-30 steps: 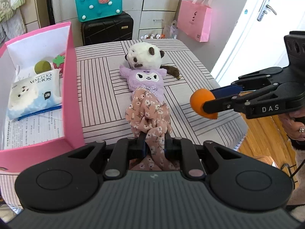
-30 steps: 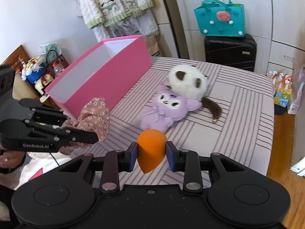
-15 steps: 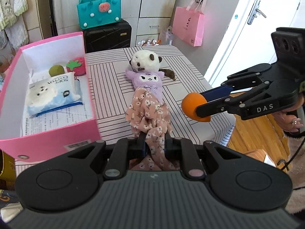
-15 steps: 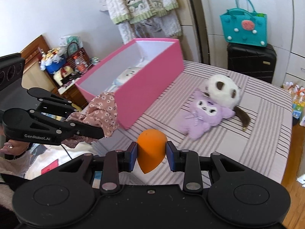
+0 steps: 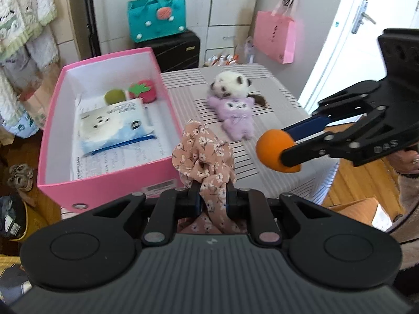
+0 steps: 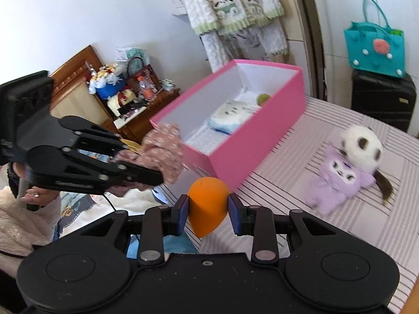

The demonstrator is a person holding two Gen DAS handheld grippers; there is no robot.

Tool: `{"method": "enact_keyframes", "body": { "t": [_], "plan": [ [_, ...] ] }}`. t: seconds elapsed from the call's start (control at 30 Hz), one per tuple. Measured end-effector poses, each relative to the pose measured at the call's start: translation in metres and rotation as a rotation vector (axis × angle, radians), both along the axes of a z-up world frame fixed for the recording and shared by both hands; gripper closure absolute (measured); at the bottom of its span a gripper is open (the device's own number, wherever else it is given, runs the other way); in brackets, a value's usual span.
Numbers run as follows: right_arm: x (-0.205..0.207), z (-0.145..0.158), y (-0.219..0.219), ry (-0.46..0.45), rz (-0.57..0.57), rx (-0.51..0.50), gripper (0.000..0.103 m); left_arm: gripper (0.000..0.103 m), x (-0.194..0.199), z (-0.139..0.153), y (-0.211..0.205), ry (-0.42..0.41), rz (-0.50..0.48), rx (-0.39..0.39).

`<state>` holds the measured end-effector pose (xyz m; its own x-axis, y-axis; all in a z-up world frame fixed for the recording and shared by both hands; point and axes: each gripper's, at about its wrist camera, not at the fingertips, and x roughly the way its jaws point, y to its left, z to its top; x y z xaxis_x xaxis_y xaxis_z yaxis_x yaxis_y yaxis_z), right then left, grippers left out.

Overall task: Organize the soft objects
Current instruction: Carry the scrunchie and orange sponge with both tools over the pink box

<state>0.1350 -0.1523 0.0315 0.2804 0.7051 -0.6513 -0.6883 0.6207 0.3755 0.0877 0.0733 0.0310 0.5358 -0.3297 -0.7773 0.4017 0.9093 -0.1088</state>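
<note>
Pinching: left hand-held gripper (image 5: 211, 196) one floral scrunchie (image 5: 203, 154); right hand-held gripper (image 6: 208, 210) one orange sponge (image 6: 208, 204); two plush toys (image 5: 233, 104) tabled

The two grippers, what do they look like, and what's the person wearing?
Both are black linkage tools. The right gripper has blue pads and "DAS" lettering; the left gripper bears small white lettering. A fluffy cream sleeve and a finger ring show.
</note>
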Motion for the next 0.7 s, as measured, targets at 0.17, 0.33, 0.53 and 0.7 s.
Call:
{"method": "enact_keyframes", "body": {
  "t": [0.17, 0.33, 0.53, 0.7],
  "plan": [
    [0.006, 0.010, 0.025, -0.029, 0.052, 0.001, 0.065, 0.089, 0.012, 0.003, 0.022, -0.031, 0.048, 0.017],
    [0.021, 0.017, 0.052, -0.107, 0.069, -0.033, 0.065, 0.088, 0.034, 0.008, 0.047, -0.060, 0.104, -0.004],
    [0.056, 0.018, 0.081, -0.206, 0.032, -0.061, 0.065, 0.088, 0.082, 0.004, 0.072, -0.045, 0.174, -0.026],
    [0.092, 0.015, 0.111, -0.252, 0.011, -0.112, 0.065, 0.088, 0.136, -0.015, 0.085, 0.020, 0.246, -0.048]
  ]
}}
